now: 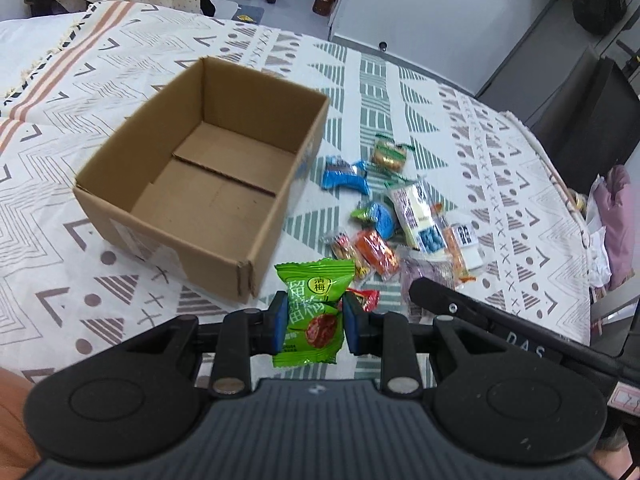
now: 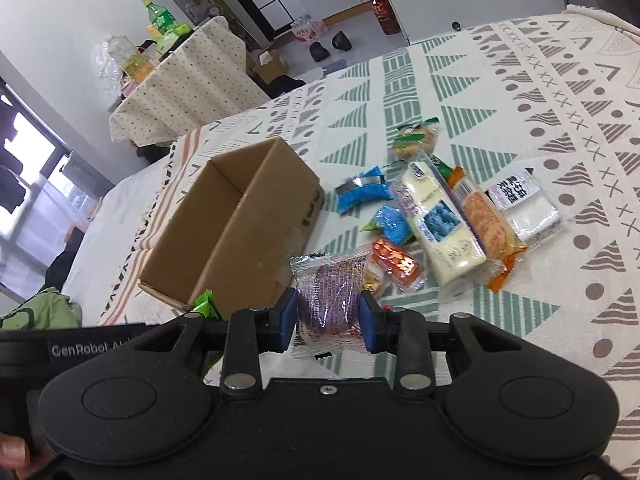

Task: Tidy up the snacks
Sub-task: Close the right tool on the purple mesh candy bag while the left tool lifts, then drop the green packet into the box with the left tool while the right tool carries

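On a bed covered by a patterned white, green and grey cloth (image 1: 400, 92), an open cardboard box (image 1: 208, 184) sits with nothing inside. Just beside its right wall lies a loose heap of wrapped snacks: two blue packets (image 1: 346, 178), an orange one (image 1: 376, 256), a long white bar (image 2: 440, 232), and a round biscuit (image 1: 390, 154) farthest toward the far edge of the bed.

Both hand-held tools are loaded. The left tongs (image 1: 314, 320) are pinched on a green plum-candy packet (image 1: 314, 312), held upright near the box's near right corner. The right tongs (image 2: 328, 316) are clamped on a clear wrapper with a purple sweet (image 2: 328, 296), hanging over the near end of the heap, close to the box's near wall.

The step in hand appears to be the carry: each snack is picked and not yet boxed. The next move likely calls for swinging each packet over the box's rim, one at a time so the tools do not collide, then releasing above the bare floor of the box.
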### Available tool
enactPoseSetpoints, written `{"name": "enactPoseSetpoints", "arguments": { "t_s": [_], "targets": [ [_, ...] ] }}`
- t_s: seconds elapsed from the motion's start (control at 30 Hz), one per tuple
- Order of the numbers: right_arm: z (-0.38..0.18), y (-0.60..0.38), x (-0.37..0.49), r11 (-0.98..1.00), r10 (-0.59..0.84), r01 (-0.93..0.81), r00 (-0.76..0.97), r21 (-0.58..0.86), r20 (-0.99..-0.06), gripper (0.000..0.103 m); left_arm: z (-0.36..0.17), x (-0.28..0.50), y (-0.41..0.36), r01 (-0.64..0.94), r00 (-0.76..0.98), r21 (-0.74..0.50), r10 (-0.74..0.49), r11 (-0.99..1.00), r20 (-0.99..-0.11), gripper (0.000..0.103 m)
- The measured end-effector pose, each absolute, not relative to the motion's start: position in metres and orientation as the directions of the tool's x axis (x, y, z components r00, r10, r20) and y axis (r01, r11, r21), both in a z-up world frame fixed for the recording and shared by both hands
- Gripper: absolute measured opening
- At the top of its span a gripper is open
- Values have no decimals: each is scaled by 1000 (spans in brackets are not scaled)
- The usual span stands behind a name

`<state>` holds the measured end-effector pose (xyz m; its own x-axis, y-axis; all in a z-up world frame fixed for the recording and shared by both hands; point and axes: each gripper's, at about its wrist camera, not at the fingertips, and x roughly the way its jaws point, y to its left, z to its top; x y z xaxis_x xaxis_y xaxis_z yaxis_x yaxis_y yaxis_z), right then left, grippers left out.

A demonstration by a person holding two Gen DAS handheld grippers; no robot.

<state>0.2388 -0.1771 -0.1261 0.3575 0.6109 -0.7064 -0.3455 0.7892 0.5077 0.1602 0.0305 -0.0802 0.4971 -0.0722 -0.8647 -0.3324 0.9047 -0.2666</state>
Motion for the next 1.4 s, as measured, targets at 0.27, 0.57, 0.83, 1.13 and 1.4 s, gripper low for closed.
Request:
{"name": "enactPoseSetpoints", "arguments": {
  "t_s": [0.27,0.57,0.83,1.13,1.4],
  "targets": [
    [-112,-164,236,787,616,-339,369,516,-696,32,-69,161,51,-342,521,-292,-78,893,-850,28],
    [-99,-135,236,781,623,-342,381,522,-683,32,-61,166,79,-360,543,-320,-81,876,-836,28],
    [-95,-110,241,784,620,-334,377,524,-688,32,-56,174,106,-389,569,-344,-71,855,-819,28],
    [-89,-82,245,771,635,-348,367,533,-679,32,-54,183,138,-423,580,-322,-20,847,-814,30],
    [-86,-62,249,768,638,-361,360,530,-680,32,-57,177,151,-458,554,-295,10,839,-832,51]
  ]
}}
